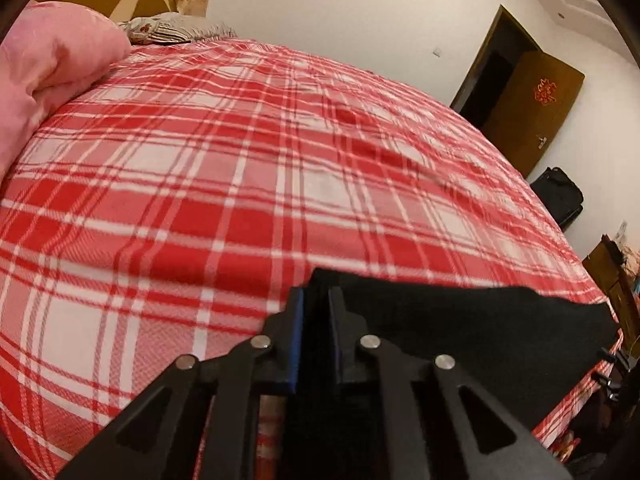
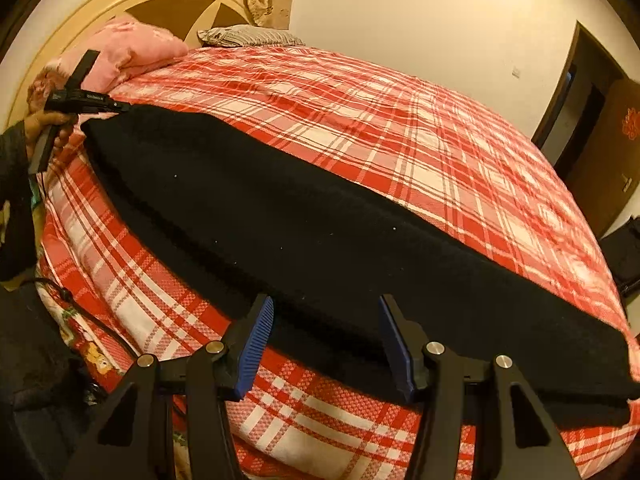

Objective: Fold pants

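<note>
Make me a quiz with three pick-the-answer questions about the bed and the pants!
1. Where do the pants lie?
A. on the floor
B. along the near edge of the bed
C. on the pink pillow

2. What colours is the bedspread?
A. red and white checks
B. plain blue
C. green stripes

3. How is the right gripper?
A. shut on the pillow
B. out of sight
C. open over the pants

Answers: 1 B, the black cloth stretches along the bed's near edge. 2 A, red and white plaid covers the bed. 3 C, its blue pads stand wide apart above the cloth.
</note>
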The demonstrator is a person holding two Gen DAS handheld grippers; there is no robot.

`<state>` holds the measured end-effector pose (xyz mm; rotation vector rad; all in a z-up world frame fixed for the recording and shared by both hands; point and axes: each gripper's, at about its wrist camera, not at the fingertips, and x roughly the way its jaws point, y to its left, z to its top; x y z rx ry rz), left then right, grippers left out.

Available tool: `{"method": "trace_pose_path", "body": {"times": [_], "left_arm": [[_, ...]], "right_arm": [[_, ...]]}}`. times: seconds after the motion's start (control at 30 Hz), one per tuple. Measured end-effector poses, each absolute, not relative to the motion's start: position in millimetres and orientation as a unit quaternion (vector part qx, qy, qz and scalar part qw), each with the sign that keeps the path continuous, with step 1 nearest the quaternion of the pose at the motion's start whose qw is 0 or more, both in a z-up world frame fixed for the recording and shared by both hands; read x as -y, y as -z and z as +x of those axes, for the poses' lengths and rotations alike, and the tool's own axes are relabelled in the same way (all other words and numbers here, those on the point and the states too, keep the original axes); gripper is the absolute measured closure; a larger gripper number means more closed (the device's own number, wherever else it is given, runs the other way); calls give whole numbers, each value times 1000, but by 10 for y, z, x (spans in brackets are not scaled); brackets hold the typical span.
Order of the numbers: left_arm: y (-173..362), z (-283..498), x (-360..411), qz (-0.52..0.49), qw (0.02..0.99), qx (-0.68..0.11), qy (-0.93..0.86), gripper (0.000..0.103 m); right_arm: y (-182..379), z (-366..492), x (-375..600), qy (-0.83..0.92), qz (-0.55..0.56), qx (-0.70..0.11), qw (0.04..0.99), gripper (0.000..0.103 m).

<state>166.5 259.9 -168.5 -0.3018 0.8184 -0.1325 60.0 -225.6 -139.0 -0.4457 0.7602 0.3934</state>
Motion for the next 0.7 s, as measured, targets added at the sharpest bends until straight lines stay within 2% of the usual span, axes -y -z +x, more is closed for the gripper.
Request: {"method": "trace_pose_path", "body": {"times": [0.07,0.13,0.2,0.27,0.4,0.43,0.47,0.5,0.7], "left_arm": [[1636,1562,-2580,-140,908,-389,64,84],[1542,1425,-2557,-126,916,-377,56,63],[1461,1318,-2539,-116,922,-367,49,54],[1385,1233,-2498,-110,927,-354,53,52],[1378,1152,-2334,-109,926,-351,79,39],[1420,1164,-2257,-105,924,-357,87,39],[1458,1178,-2201,-100,922,-363,92,39],[1529,1209,-2126,-91,918,-373,97,39],[1702,1221,-2016,-34,920,-380,83,39]], "right_arm": [[1439,586,2196,-185,-247,-357,882,48],[1503,575,2132,-176,-282,-345,877,48],[1546,576,2091,-174,-299,-341,874,48],[1608,599,2041,-169,-316,-338,870,48],[1705,660,1974,-159,-344,-328,865,49],[1707,665,1970,-161,-344,-325,866,55],[1696,671,1967,-164,-339,-327,867,81],[1671,668,1977,-164,-333,-328,869,99],[1474,409,2020,-184,-334,-321,867,100]]}}
